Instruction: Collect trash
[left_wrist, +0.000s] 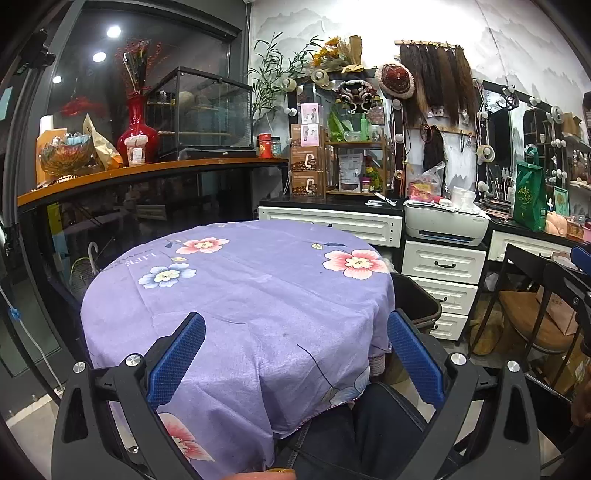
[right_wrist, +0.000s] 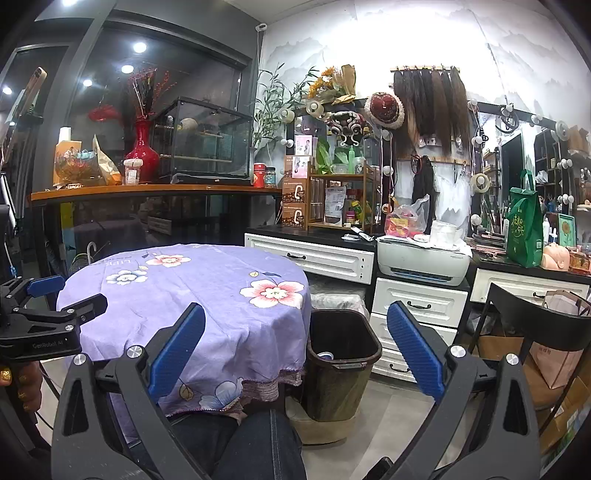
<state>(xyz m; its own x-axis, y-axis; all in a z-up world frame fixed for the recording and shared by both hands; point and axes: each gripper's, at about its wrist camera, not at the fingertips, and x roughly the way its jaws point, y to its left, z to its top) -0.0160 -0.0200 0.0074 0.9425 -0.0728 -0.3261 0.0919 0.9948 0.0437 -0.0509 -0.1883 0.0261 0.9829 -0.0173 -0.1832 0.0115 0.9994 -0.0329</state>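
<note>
Both hand-held grippers are spread wide and grasp nothing: our left hand-held gripper (left_wrist: 295, 354) hovers over the purple flowered cloth on the round counter (left_wrist: 236, 288), our right hand-held gripper (right_wrist: 295, 347) hangs beside the counter, above the dark trash bin (right_wrist: 341, 354). Inside the bin we see a small piece of trash (right_wrist: 325, 356). Behind the bin stand white drawers (right_wrist: 417, 306).

Round table (right_wrist: 207, 295) set left of bin (right_wrist: 341, 354), bin placed just beside table edge. Small item (right_wrist: 327, 355) seen inside bin. Drawer unit (right_wrist: 417, 314) located behind bin, printer (right_wrist: 421, 258) set on top. Chair (right_wrist: 535, 325) positioned right.
</note>
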